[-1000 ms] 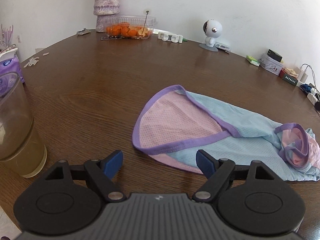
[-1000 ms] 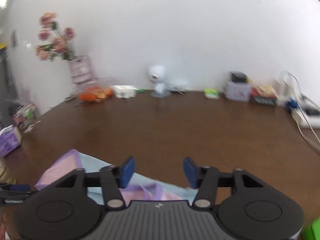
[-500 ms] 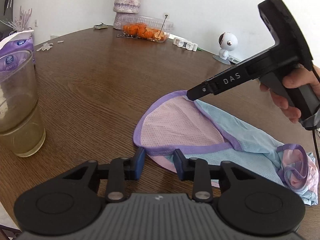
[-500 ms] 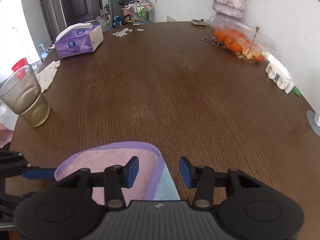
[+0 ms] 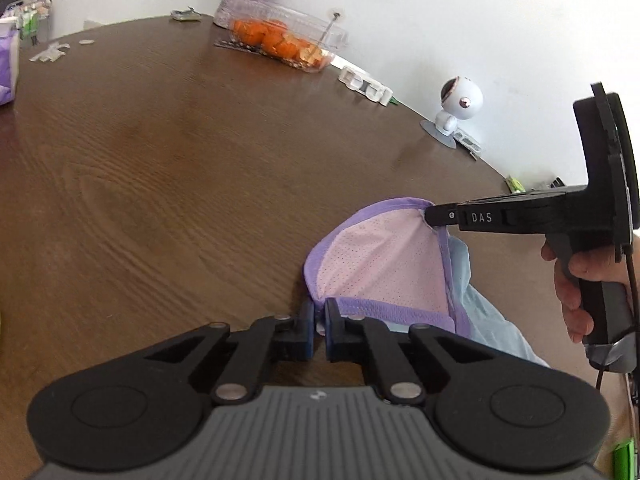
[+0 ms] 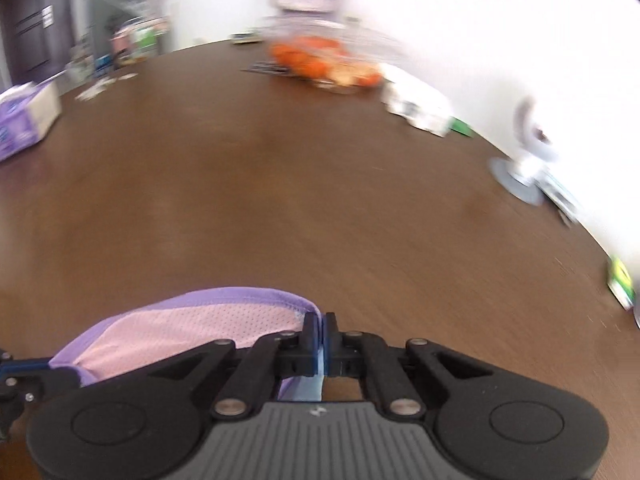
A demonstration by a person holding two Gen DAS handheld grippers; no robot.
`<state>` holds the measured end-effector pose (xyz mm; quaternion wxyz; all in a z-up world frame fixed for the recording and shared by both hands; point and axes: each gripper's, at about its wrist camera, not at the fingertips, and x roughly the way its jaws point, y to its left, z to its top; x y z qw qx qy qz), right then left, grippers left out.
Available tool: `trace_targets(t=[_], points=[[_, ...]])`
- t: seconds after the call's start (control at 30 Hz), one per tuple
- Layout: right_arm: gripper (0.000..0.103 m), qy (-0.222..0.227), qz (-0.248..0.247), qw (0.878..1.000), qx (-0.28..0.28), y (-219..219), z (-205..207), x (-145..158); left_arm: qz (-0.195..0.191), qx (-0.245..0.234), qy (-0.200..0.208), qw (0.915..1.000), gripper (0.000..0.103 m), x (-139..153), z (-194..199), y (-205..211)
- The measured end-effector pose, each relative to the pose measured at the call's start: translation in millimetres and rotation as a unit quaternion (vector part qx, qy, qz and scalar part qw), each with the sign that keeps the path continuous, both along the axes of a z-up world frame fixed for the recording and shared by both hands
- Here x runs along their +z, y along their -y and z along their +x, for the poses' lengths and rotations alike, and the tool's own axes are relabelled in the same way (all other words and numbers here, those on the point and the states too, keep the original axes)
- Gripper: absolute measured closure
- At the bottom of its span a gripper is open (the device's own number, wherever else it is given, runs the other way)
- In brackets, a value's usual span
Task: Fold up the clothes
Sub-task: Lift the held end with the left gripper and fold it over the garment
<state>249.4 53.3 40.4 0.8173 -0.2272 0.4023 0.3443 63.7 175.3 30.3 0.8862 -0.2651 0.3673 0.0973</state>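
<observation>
Pinching the purple hem of the mesh garment [image 5: 384, 268] at lower centre, left gripper [image 5: 319, 322] sat closed; right gripper [image 5: 430, 216] gripped its far edge. Right view: right gripper [image 6: 320, 334] clamped the garment's hem, lower left, on the brown table [image 6: 300, 200].

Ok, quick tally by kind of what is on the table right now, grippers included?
Grippers: 2, left gripper and right gripper, each shut on the garment
Garment: 1
Clear box of orange fruit: 1
Small white camera: 1
Tissue box: 1
Total: 6
</observation>
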Motion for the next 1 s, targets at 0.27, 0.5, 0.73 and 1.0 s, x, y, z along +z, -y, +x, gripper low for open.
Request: trace_targets(t=[0.27,0.5,0.73,1.0], points=[[0.102,0.012,0.048,0.991,-0.124,92.6,46.0,10.3,0.007,-0.05,0.014,0.9986,0.099,19.3,97.2,42.0],[0.102,0.007,0.079,0.965,-0.25,195.8,92.6,16.2,0.043,-0.128,0.016,0.9906,0.099,33.5,208.4,87.2],[0.102,0.006,0.077,0.94,-0.333,279.1,102.5,4.9,0.057,-0.197,0.028,0.9784,0.099,30.0,261.0,152.5],[0.059,0.044,0.115,0.937,-0.327,309.0,56.3,39.7,0.081,-0.223,0.036,0.9706,0.07,55.0,224.9,169.9]])
